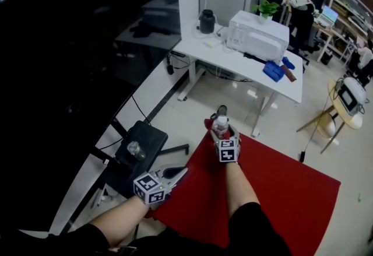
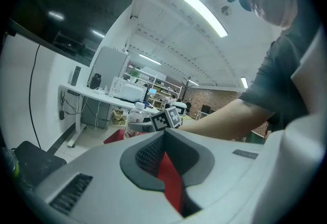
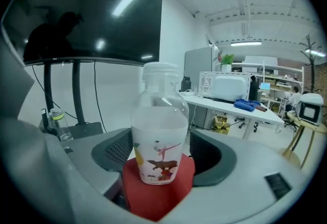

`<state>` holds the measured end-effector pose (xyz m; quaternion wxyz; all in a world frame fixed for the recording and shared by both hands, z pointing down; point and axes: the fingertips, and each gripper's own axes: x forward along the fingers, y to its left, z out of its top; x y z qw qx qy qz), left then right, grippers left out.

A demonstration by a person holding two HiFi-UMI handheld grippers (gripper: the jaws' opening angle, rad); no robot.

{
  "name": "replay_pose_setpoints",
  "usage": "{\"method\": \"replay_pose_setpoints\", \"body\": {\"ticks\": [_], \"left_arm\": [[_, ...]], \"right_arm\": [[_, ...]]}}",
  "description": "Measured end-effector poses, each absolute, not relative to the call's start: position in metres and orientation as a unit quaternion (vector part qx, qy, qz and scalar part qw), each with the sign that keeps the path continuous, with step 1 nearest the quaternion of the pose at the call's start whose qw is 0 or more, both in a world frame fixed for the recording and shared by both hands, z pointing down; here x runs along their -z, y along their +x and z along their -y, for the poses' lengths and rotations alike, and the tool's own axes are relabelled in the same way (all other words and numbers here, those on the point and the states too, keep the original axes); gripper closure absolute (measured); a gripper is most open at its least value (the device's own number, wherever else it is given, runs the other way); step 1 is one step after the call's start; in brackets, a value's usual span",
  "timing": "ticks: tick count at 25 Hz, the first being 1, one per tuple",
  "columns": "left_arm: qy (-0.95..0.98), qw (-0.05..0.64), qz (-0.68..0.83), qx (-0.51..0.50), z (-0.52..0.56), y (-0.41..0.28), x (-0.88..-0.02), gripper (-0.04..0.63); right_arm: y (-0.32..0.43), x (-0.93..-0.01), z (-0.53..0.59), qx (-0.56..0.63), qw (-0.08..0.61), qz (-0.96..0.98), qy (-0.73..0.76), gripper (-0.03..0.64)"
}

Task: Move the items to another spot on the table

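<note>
My right hand-held gripper [image 1: 223, 131] has its jaws spread wide. The clear plastic bottle with the white animal-print label [image 3: 159, 136] stands upright between them, and the pads seem just clear of it. It sits at the far corner of the red-covered worktop [image 1: 291, 196]. My left hand-held gripper [image 1: 176, 174] hangs at the worktop's left edge, jaws together and empty.

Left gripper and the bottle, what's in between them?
Only bare red mat, as the head view shows. The bottle stands further along it, between the open jaws of the right gripper.
</note>
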<state>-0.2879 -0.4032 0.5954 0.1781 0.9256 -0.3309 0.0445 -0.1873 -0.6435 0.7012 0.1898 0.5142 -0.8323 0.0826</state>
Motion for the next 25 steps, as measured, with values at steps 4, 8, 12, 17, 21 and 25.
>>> {"method": "replay_pose_setpoints", "body": {"ticks": [4, 8, 12, 17, 21, 25], "left_arm": [[0.923, 0.178, 0.338, -0.048, 0.399, -0.297, -0.595, 0.603], [0.922, 0.176, 0.341, -0.051, 0.391, -0.3, -0.593, 0.603], [0.931, 0.162, 0.322, -0.046, 0.38, -0.285, -0.585, 0.603], [0.934, 0.154, 0.32, -0.033, 0.371, -0.238, -0.581, 0.603], [0.937, 0.149, 0.315, -0.021, 0.357, -0.193, -0.567, 0.603], [0.943, 0.143, 0.298, -0.021, 0.334, -0.152, -0.561, 0.603]], "right_arm": [[-0.193, -0.713, 0.655, -0.097, 0.19, 0.835, 0.507, 0.277], [-0.191, -0.707, 0.646, -0.102, 0.186, 0.846, 0.489, 0.314], [-0.183, -0.681, 0.616, -0.1, 0.161, 0.859, 0.476, 0.319], [-0.136, -0.659, 0.576, -0.084, 0.169, 0.86, 0.474, 0.321], [-0.089, -0.654, 0.542, -0.085, 0.178, 0.858, 0.474, 0.321], [-0.046, -0.651, 0.5, -0.088, 0.189, 0.858, 0.469, 0.321]]}}
